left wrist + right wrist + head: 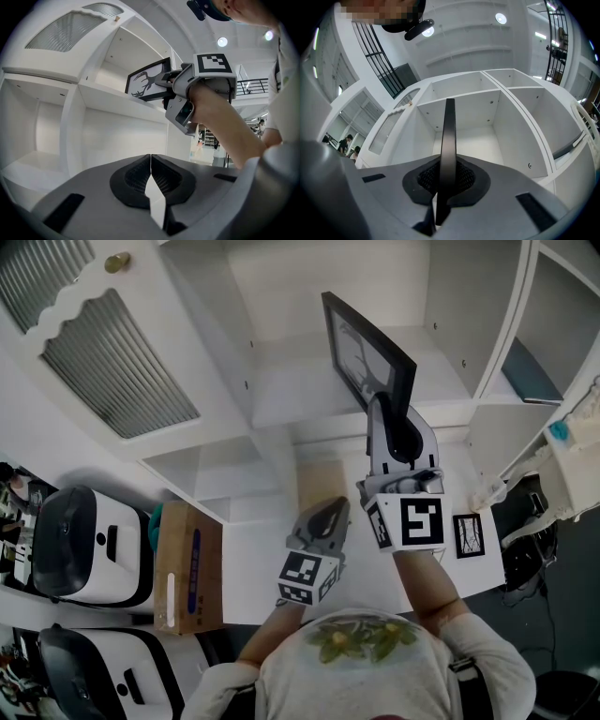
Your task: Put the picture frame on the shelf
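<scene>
1. Head view: we see the right gripper (382, 401) clamped on the black picture frame (367, 345), held on edge before an open compartment of the white shelf (281, 395).
2. The left gripper (330, 514) hangs lower, jaws pressed together, holding nothing.
3. To our left we count one cardboard box (187, 563) and two white machines (94, 545); one smaller frame (468, 534) lies on the worktop (253, 568).

Clamped edge-on between the jaws of the right gripper (389, 407): the picture frame (368, 351), up at the mouth of a shelf (300, 395) compartment. Near and left of it, the left gripper (325, 518), jaws together on nothing. Far left, a cabinet door (117, 357). Near left, a cardboard box (187, 563); right, a small picture (468, 534) lying flat.
</scene>
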Available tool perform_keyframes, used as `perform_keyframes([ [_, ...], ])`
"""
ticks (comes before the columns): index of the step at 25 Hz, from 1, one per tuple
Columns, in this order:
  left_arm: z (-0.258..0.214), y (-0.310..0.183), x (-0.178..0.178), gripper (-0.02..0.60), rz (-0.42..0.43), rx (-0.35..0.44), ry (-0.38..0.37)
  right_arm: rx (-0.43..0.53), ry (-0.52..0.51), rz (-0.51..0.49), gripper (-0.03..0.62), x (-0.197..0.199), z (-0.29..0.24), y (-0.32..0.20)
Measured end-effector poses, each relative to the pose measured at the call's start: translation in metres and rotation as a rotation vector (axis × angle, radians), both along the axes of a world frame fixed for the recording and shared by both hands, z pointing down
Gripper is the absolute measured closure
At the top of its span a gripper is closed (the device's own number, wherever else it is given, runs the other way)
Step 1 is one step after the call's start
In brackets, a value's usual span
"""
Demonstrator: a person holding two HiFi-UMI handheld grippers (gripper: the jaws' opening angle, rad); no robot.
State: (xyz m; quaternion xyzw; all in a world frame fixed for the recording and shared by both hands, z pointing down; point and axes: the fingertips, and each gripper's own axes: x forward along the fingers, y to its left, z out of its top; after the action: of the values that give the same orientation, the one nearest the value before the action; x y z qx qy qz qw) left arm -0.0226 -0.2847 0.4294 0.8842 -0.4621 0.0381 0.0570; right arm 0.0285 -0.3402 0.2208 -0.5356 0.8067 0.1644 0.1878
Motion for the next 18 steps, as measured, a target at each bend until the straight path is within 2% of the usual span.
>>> perform_keyframes([
  [18, 0.003, -0.009, -0.004, 0.554, -0.004, -0.007, 0.004, 0.0, 0.001, 0.021, 0.559, -0.007, 0.0, -0.019],
])
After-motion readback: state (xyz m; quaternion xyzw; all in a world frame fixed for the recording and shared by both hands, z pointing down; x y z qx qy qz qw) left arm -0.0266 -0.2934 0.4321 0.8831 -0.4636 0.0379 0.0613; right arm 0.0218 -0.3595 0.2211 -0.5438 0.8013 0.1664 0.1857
